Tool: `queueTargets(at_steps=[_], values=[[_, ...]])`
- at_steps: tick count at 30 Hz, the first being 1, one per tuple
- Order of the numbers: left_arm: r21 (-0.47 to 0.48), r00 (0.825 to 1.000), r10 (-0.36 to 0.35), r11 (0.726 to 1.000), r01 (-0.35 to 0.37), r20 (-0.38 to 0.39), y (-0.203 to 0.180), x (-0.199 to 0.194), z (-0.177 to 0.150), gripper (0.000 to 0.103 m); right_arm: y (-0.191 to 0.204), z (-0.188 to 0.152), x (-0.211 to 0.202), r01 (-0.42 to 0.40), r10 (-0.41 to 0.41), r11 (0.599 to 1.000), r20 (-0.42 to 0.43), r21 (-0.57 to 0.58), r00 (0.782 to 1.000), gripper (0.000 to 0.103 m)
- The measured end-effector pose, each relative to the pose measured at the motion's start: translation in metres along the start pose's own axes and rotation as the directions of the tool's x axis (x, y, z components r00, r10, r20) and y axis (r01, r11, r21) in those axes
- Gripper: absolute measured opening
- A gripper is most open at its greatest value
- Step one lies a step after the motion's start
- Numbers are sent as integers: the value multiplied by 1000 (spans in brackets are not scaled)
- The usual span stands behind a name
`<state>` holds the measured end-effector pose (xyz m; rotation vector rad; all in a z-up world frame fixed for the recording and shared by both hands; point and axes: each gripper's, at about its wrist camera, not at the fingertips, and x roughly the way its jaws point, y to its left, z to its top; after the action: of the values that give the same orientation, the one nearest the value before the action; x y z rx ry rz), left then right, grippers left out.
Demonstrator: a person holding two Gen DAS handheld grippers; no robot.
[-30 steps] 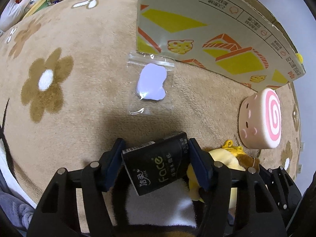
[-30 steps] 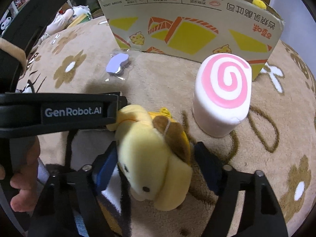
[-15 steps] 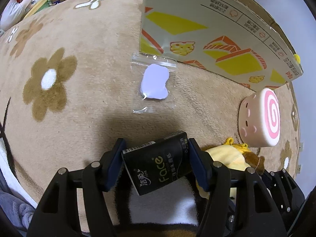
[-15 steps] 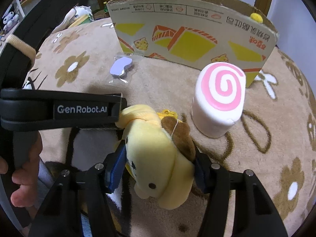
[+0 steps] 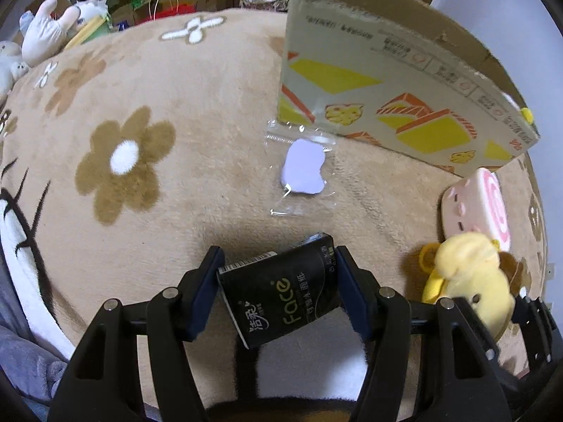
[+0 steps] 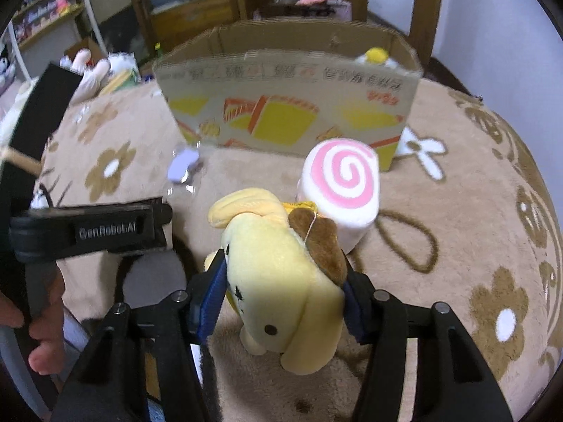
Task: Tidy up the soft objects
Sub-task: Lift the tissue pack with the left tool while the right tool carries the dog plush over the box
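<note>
The left gripper [image 5: 278,290] is clamping a black tissue pack [image 5: 281,293] between its blue pads, one pad pressing on each short side; the pack is sitting tilted, its barcoded corner toward the left pad and its far corner poking out past the fingertips. It is hanging clear above the tan flower-patterned blanket [image 5: 147,81].

The right gripper [image 6: 281,295] has just been closing its jaws, and they are now squeezing a yellow plush dog [image 6: 281,281] by the body. The plush is filling the whole gap between the pads, its brown cap and floppy ear sticking forward beyond the fingertips and its snout drooping below them. In the left wrist view the same toy is showing at the right edge, just beside the left gripper.

Ahead of both grippers a clear bag with a lilac piece inside [image 5: 303,172] is lying flat on the blanket, just in front of the open cardboard box [image 6: 288,105]. A white cushion with a pink swirl [image 6: 341,190] is standing near the box's right corner, right behind the plush. A bare hand [image 6: 38,327] is gripping the left gripper's handle at the left edge of the right wrist view
</note>
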<state>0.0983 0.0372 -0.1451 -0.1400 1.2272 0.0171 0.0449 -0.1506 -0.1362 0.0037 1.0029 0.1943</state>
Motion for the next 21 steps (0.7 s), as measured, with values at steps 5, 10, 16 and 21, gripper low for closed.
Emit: queueTargets(at_steps=[5,10,16,21], values=[[45,997,8,999,-12,80,-15,-15,-4,62,-5,0,-25,27,-30,999,115,25,993,60],[83,984,0,996,-15,180,-27,-45,-4,62,-8,2,-50,7,-18,999,239,50,971,60],[106,953,-22,994,-11,302,-38,-79,-4,62,-13,6,-76,-10,-16,997,356,72,934,60],[130,918,-39,991,-14,394,-42,-97,0,62,-17,9,-88,-20,-17,996,409,87,913,60]])
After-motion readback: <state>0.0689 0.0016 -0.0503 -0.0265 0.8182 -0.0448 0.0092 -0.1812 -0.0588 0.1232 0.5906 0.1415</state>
